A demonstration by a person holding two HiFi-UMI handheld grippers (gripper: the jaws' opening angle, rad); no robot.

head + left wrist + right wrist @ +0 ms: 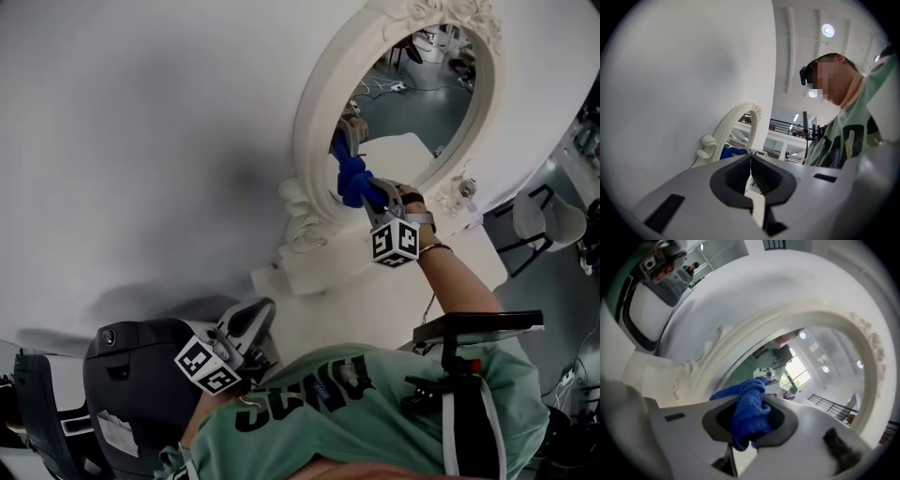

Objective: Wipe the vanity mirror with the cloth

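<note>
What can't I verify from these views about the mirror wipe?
- Whether the cloth touches the mirror glass: in the head view, the bunched cloth and right gripper cover the spot.
- Smears on the glass: lost in reflections in all views.
- Mirror's top ornament: cut off by the head view's top edge.
- Mirror's lower half: in the left gripper view, behind the closed left gripper.

A big open workspace, more lab than home: a high white ceiling with 2 round lamps [828,30], a railed mezzanine [786,125] (behind the person), a white chair [551,221] on grey floor, and loose cables [380,88] reflected in the ornate mirror [314,122].
</note>
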